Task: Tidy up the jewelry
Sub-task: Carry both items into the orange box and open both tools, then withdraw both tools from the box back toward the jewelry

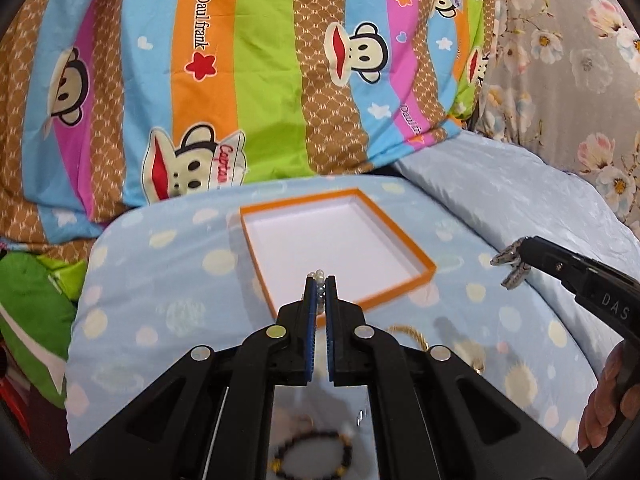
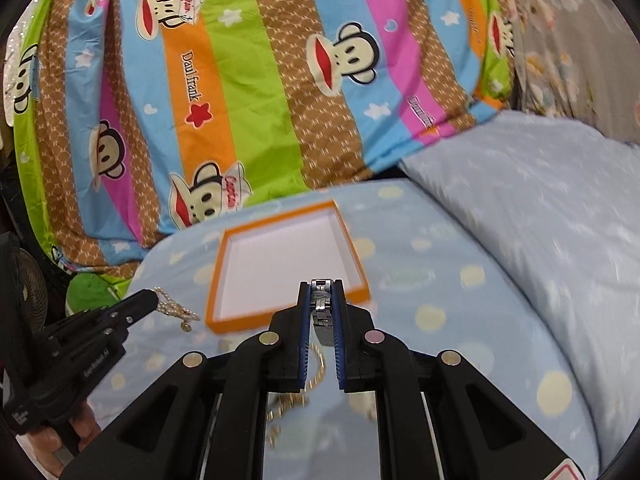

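Above a bed spread with a pale blue dotted sheet [image 1: 160, 280], the left claw [image 1: 319, 280] is clamped on a pearl strand [image 2: 176, 307]. At centre an orange-rimmed tray [image 1: 416, 252] sits on the sheet, its white floor bare. To the right, the right claw [image 2: 322, 286] grips a silver metal link bracelet [image 2: 322, 300]. A gold chain [image 1: 412, 334] and a dark beaded bracelet [image 1: 312, 452] lie on the sheet below the claws.

Striped monkey-print quilt [image 1: 260, 80] filling the upper frame; pale blue dotted bedsheet [image 1: 168, 280] lying below; grey floral fabric [image 1: 568, 60] showing upper right
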A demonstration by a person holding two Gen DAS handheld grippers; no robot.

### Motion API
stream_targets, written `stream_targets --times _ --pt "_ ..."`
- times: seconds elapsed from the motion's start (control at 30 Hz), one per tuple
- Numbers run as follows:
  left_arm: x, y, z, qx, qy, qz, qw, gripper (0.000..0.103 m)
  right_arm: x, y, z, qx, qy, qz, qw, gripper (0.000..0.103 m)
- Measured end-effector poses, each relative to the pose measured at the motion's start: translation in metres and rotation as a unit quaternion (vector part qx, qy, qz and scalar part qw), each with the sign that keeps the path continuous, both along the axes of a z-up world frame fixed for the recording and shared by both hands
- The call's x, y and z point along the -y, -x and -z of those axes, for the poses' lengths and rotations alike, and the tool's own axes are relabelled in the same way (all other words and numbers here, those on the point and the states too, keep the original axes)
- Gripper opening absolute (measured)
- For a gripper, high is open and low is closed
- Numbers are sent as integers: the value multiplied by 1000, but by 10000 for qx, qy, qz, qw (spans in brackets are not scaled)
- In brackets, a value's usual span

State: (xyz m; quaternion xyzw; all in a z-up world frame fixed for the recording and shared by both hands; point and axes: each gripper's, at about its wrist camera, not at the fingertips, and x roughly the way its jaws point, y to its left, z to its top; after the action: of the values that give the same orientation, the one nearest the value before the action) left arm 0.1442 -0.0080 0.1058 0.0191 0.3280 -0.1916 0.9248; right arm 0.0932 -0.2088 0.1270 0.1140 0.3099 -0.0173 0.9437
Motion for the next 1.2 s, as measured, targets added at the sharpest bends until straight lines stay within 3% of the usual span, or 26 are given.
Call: stream_targets --times 0.17,0.43,0.7,0.83,0.97,1.2 --pt "18 -52 1 33 0 -153 9999 3 -5 -59 -3 120 -38 -379 9992 9" --pt "33 -125 31 -225 105 -413 9988 3 -7 -138 30 -94 -7 -595 9982 10" --pt "42 -164 74 -591 56 -636 9962 4 0 -179 80 -581 -134 -670 9960 10" --pt "44 -168 79 -517 -17 -756 9958 4 2 -181 88 -579 -98 -633 9963 16" --pt "40 -170 81 -608 -73 -872 9943 33 10 -177 87 -497 -217 -543 9970 19" --pt "35 -132 61 -299 -253 -709 9967 41 30 -139 75 -367 -416 -374 9978 20"
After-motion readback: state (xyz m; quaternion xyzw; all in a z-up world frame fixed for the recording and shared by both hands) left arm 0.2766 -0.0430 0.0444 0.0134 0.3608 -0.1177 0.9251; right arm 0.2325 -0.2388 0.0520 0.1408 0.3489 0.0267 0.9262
